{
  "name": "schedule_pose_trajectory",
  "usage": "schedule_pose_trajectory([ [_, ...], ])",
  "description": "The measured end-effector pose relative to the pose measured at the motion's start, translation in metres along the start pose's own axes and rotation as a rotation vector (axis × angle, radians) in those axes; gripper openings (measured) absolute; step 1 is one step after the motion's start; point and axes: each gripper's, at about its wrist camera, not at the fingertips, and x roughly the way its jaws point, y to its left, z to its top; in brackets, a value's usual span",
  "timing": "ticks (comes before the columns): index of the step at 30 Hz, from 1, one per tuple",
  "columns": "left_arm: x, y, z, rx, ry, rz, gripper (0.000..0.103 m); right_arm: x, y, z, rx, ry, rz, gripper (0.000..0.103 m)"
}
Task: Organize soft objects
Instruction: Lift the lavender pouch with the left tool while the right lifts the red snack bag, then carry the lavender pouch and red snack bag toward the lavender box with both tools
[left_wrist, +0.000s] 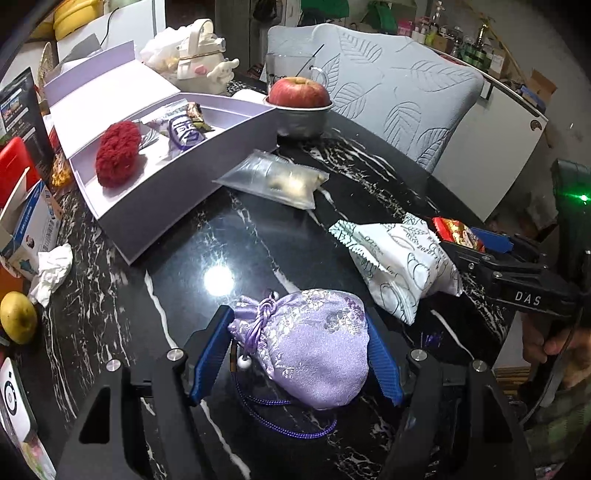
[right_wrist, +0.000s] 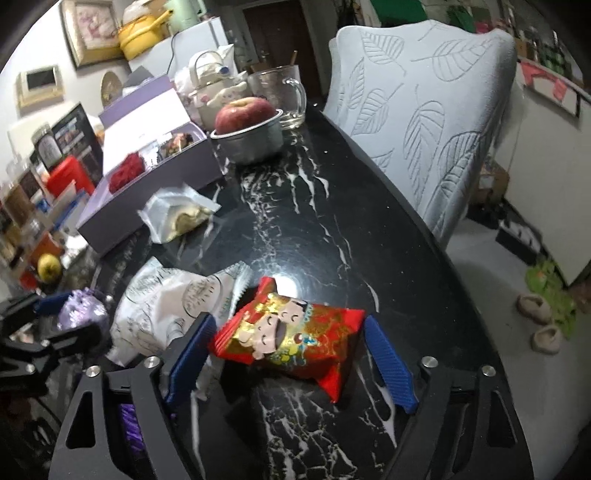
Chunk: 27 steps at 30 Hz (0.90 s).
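Observation:
A lilac brocade drawstring pouch lies on the black marble table between the blue fingers of my left gripper, which is open around it. My right gripper is open around a red cartoon snack packet; the packet also shows in the left wrist view. A white patterned soft packet lies between the two. A clear bag with a cream lump lies by the lilac box, which holds a red knitted ball and wrapped snacks.
A red apple in a metal tin stands behind the box, with a glass mug and a white teapot. A crumpled tissue, a yellow fruit and cartons crowd the left edge. A covered chair stands behind the table.

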Motion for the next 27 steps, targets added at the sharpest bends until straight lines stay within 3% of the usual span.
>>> schedule_pose_trajectory([
  [4,0.003,0.001,-0.003,-0.002,0.007,0.01,0.07,-0.003,0.001,-0.002,-0.007,-0.002,0.013,0.067],
  [10,0.011,0.002,-0.008,-0.012,0.029,0.008,0.07,-0.008,0.008,-0.007,-0.056,-0.017,0.002,0.06],
  [18,0.014,0.001,-0.009,-0.023,0.03,0.003,0.071,-0.015,0.008,-0.014,-0.07,0.003,0.014,0.061],
  [23,0.02,0.0,-0.008,-0.029,0.043,0.004,0.079,-0.017,0.007,-0.018,-0.067,0.01,0.013,0.065],
  [25,0.022,-0.005,-0.008,0.0,0.046,0.023,0.088,-0.016,0.007,-0.018,-0.063,0.007,0.004,0.07],
  [27,0.025,-0.01,-0.008,0.024,0.046,0.043,0.09,-0.016,0.006,-0.018,-0.06,0.005,-0.016,0.076],
])
